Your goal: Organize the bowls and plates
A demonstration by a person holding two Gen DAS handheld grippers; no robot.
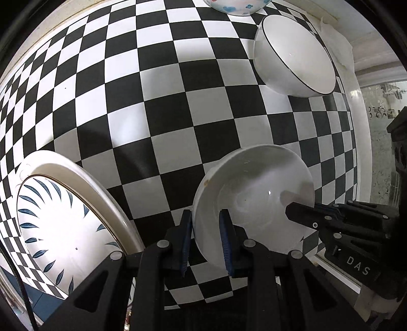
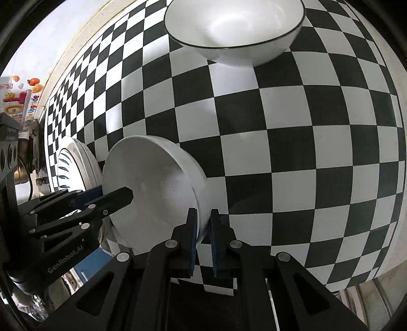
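A: So, where is the plain white bowl (image 1: 254, 201) now?

B: It is between the two grippers, low over the checkered worktop (image 1: 178, 107). I cannot tell if its bottom touches the cloth or not.

A: And the left gripper (image 1: 206, 239)?

B: It is clamped on the bowl's rim. One blue pad is inside the bowl, the other is outside, and the wall of the bowl is pressed between them.

A: The right gripper (image 2: 203, 239) does the same?

B: Yes, it is clamped on the opposite side of the rim, with the pads almost together on the thin wall. In the left wrist view its fingers reach in from the right, over the edge of the bowl.

A: What is around the bowl?

B: Just beside it, on the left gripper's side, lies a plate with blue leaf marks (image 1: 58, 229), and it rests on a bigger white plate (image 1: 84, 173). Farther away on the worktop stands a white bowl with a thin dark rim (image 2: 236, 30), well apart from the held one. At the far edge, a bowl with blue flowers (image 1: 236, 6) is only partly in view.
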